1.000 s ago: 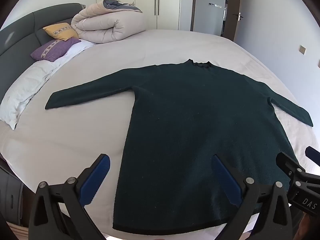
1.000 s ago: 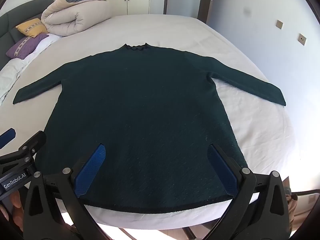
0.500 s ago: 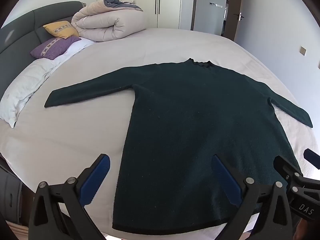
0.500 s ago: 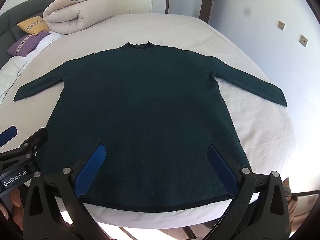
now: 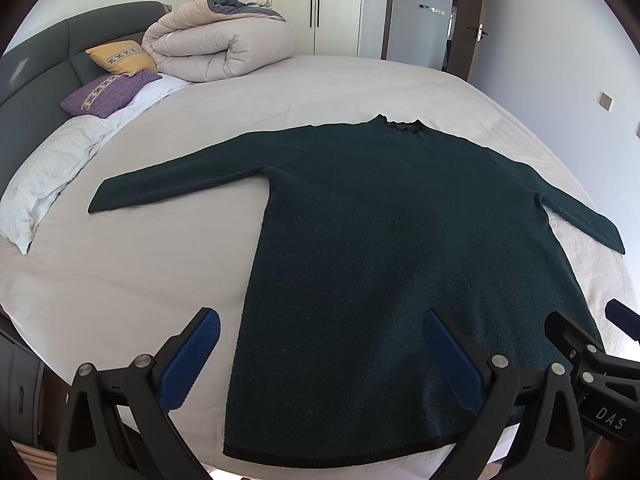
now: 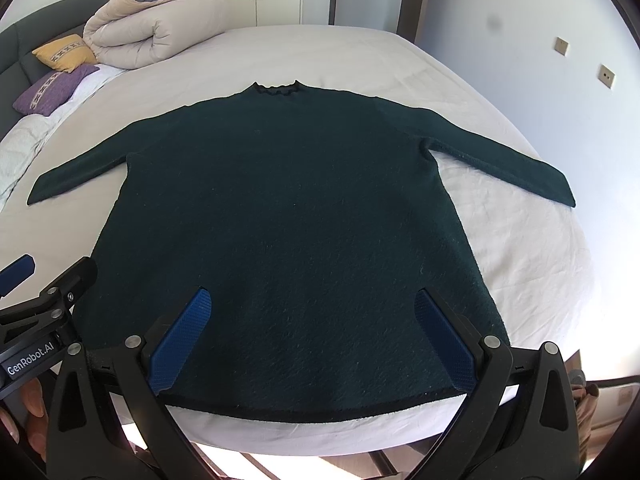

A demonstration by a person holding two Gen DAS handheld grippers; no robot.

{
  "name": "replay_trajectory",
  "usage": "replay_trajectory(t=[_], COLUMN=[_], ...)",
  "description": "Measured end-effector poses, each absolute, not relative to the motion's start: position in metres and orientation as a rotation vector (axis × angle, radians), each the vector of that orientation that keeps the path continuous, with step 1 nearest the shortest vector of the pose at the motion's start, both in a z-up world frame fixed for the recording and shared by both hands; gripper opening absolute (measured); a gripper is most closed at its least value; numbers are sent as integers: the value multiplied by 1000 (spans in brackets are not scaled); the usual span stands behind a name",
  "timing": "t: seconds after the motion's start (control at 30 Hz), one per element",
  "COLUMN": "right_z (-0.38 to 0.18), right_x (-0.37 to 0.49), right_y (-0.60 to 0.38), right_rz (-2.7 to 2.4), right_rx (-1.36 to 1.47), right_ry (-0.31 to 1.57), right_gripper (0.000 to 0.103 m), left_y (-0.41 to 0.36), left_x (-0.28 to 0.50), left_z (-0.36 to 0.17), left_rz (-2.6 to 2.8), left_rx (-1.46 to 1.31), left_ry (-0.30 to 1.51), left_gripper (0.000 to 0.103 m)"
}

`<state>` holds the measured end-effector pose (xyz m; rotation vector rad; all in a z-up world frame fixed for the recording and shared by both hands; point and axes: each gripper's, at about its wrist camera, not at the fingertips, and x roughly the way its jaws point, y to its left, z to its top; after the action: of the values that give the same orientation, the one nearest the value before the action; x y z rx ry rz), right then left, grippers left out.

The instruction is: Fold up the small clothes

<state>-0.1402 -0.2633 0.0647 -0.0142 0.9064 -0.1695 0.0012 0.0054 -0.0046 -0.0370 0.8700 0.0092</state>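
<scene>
Left gripper: jaws wide apart, holding nothing; blue ribbed pads at lower centre of its view, raised above the near edge of the bed. One pad sits over bare sheet, the other over the garment's lower body.

Right gripper: jaws likewise spread, empty; both pads framed over the lower hem region at the bottom of its view. Its tip also shows at the lower right edge of the left view, just beside its partner.

Sweater: dark green, long-sleeved knit, laid flat, spread across the centre of both views. Hem nearest the grippers, edged in a darker band; frilled collar at upper centre. Left sleeve runs out to mid-left; right sleeve to mid-right. No fold made yet.

Handling, by estimate: soft, limp, fuzzy-surfaced; fairly light but thick enough to drape heavily and sag from any pinch. The nap likely grips the pads well and clings to the sheet, so dragging may bunch it. Not fragile. Best holds appear to be a cuff and shoulder for a sleeve fold, or the two hem corners.

Bed: pale sheet, lightly creased, bearing the garment.

Rolled duvet, yellow cushion, purple cushion: upper left, well apart from the sweater.
</scene>
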Motion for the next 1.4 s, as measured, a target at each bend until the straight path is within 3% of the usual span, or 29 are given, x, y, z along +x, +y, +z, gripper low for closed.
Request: replay_trajectory(t=[1.4], right_z=[64], right_x=[-141], right_y=[-261], right_rz=[-167], right_rx=[-11], right_ry=[913], right_gripper=[103], left_y=[4], left_x=[-1], left_z=[-9], left_rz=[-2], left_rx=[-45], left_ry=[883], left_gripper=[103])
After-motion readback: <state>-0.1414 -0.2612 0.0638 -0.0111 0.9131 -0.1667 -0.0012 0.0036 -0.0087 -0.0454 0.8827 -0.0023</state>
